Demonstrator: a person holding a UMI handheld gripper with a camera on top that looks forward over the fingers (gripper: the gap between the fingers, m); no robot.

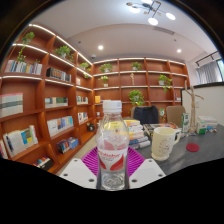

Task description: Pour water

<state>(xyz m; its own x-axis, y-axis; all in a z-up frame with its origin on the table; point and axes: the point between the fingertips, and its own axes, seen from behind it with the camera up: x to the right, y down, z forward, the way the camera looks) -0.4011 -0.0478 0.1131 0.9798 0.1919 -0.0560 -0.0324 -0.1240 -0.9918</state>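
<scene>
Bottle (112, 142) first: it is a clear plastic water bottle with a white cap and a pale label, standing upright at the lower centre of the frame between my two fingers, with the magenta pads (94, 160) showing behind it at either side. My gripper (113, 170) looks closed on it, both fingers pressed to its lower body, though the contact itself sits low in the frame and is partly hidden by the bottle.

Just right of the bottle, at centre right, stands a cream mug (164, 141) on the dark table (205, 152), close to the bottle but apart from it. I judge this to be where the water goes.

To do this step well, I would keep a firm squeeze so the smooth plastic does not slip, bring the neck over the mug's mouth and tip slowly. The cap appears to be on, which would stop any pour; that needs settling first.

Around me, books (138, 142) lie stacked just behind the bottle, small items (205, 126) sit on the table at far right, and wooden shelves (50, 95) with books and plants fill the left and back. The stack of books is near my tilting path.
</scene>
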